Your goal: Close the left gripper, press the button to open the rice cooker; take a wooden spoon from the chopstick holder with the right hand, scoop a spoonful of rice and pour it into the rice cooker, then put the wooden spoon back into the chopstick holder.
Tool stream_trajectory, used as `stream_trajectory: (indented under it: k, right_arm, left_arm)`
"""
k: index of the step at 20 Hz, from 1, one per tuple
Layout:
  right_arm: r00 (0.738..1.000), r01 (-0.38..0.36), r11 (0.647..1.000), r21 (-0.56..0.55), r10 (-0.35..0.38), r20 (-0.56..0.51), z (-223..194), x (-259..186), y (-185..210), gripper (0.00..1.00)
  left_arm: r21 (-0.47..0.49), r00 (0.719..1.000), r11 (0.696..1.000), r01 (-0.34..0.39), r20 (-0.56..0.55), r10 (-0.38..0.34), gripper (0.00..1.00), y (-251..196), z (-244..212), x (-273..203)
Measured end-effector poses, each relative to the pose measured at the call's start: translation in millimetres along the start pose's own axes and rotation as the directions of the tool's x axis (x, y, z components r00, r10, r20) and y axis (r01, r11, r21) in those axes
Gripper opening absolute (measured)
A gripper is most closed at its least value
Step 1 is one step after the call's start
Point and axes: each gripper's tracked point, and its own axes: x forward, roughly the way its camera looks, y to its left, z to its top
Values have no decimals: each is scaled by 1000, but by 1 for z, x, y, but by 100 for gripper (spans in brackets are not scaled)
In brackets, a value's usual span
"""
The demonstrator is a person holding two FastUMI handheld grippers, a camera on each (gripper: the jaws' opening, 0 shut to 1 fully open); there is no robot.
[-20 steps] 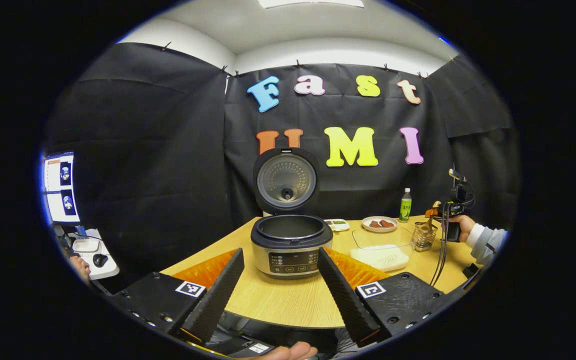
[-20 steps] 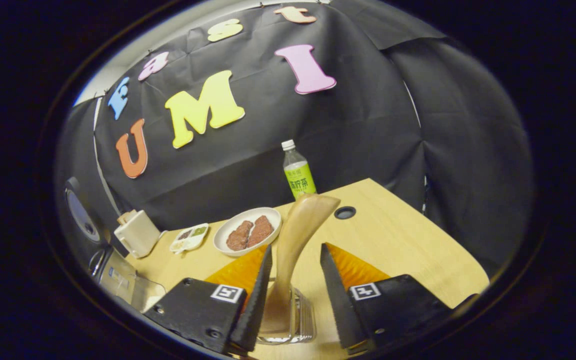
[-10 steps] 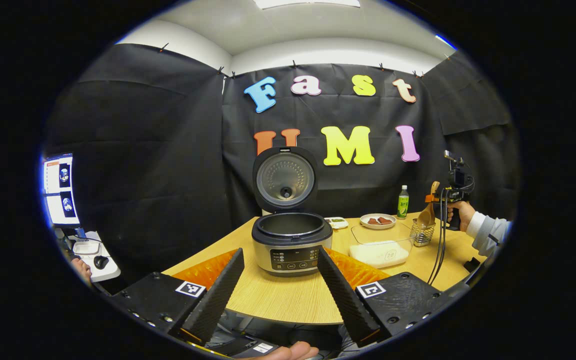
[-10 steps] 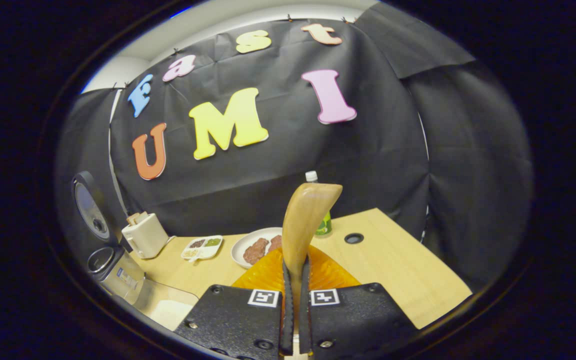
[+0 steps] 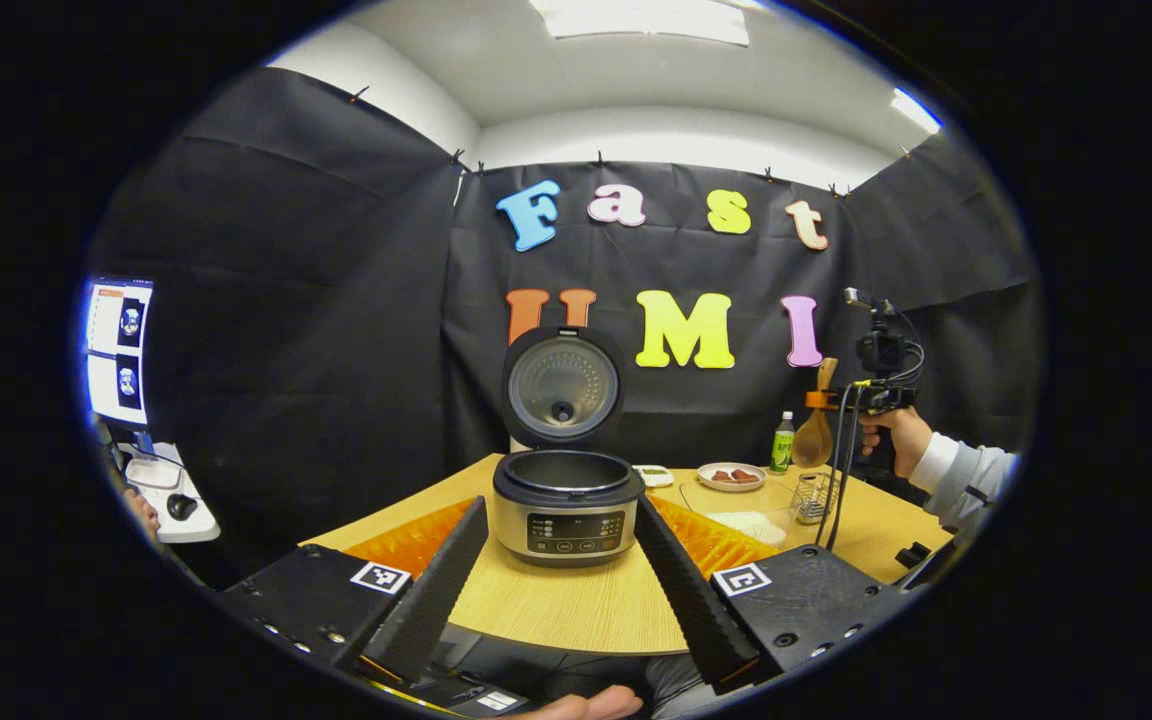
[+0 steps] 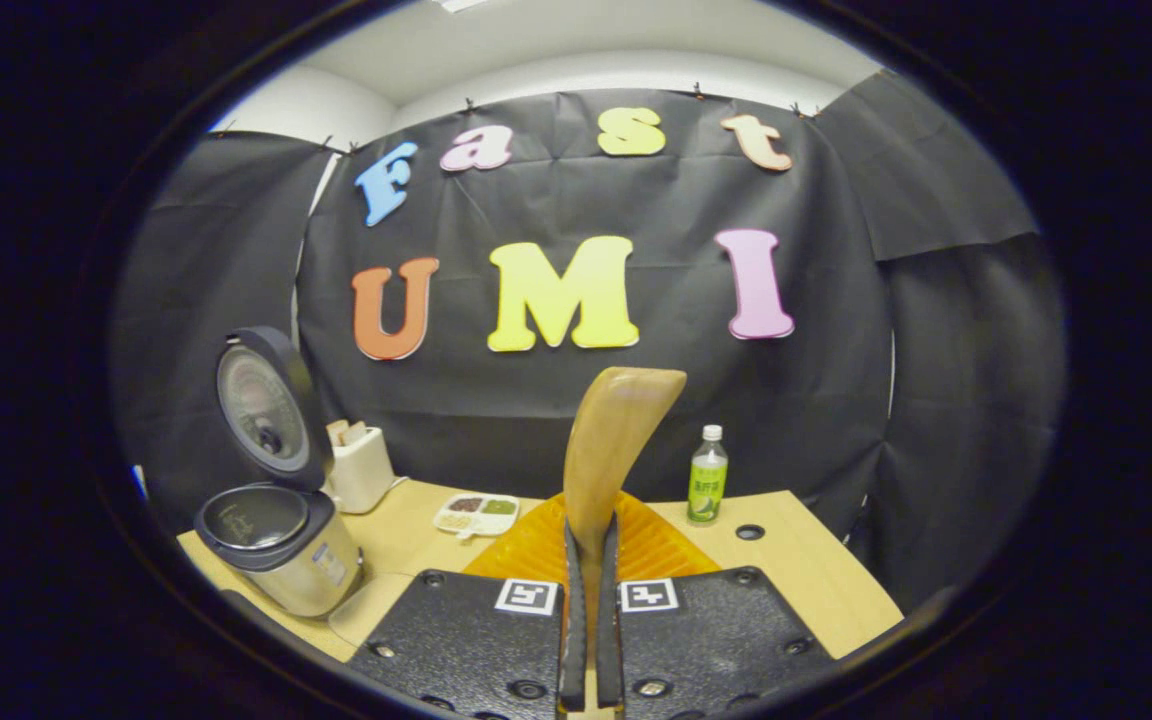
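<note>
Left gripper point(image 5: 561, 570), left gripper view: my fingers stand wide apart and hold nothing. Straight ahead between them sits the rice cooker point(image 5: 567, 506) on the wooden table point(image 5: 576, 605), its lid point(image 5: 561, 385) raised upright behind the bare pot. Ahead and to my right lies a clear container of rice point(image 5: 751, 515), with the wire chopstick holder point(image 5: 814, 497) just beside it on its far right. Above that holder my right gripper point(image 5: 841, 400), carried in my right hand point(image 5: 891, 432), holds the wooden spoon point(image 5: 816, 430) bowl-down, clear of the holder. Farther back stand a plate point(image 5: 731, 476) and a green bottle point(image 5: 784, 442).

Right gripper point(image 6: 591, 625), right gripper view: my fingers are pressed together on the wooden spoon's handle point(image 6: 608, 450), which rises from between them and curves over to the right. Well off to my left stands the open rice cooker point(image 6: 276, 535), with a cream box point(image 6: 358, 465) just behind it. A small divided dish point(image 6: 477, 513) lies ahead to the left, the green bottle point(image 6: 706, 487) ahead to the right.
</note>
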Motion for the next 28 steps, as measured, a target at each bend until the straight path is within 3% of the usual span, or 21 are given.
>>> stream_trajectory:
  k: [3, 7, 13, 16, 19, 21, 24, 26, 28]
  right_arm:
    - [999, -40, 998, -58, 39, -19, -26, 4, 46, 10]
    - [994, -41, 997, -62, 35, -101, -88, 13, 85, 10]
    - [975, -16, 985, -174, -23, -221, -143, 18, 87, 10]
    - [967, 2, 988, -157, -42, -252, -160, 17, 82, 10]
    - [953, -49, 999, 20, 53, -299, -171, 8, 105, 10]
    - [937, -101, 982, 159, 147, -315, -171, 4, 123, 10]
    - [932, -119, 957, 266, 200, -301, -170, 7, 127, 9]
    - [927, -119, 923, 366, 235, -291, -171, 12, 126, 10]
    - [915, -121, 866, 486, 286, -283, -172, 18, 124, 10]
  left_arm:
    - [14, 999, 1000, 8, 49, -8, 94, 1, 15, -9]
    - [38, 998, 999, 6, 61, -8, 94, 3, 15, -12]
    - [20, 999, 1000, -1, 42, 0, 94, 10, 4, -10]
    - [16, 1000, 1000, -12, 19, 12, 94, 17, -2, -8]
    - [11, 1000, 1000, -21, 21, 21, 94, 20, -2, -9]
    - [11, 999, 999, -32, 18, 31, 94, 21, -5, -7]
    - [26, 1000, 999, -27, 0, 27, 94, 17, -12, -5]
    - [41, 1000, 999, -25, 0, 25, 94, 15, -12, -6]
    - [55, 999, 998, -33, 4, 33, 94, 17, -13, -4]
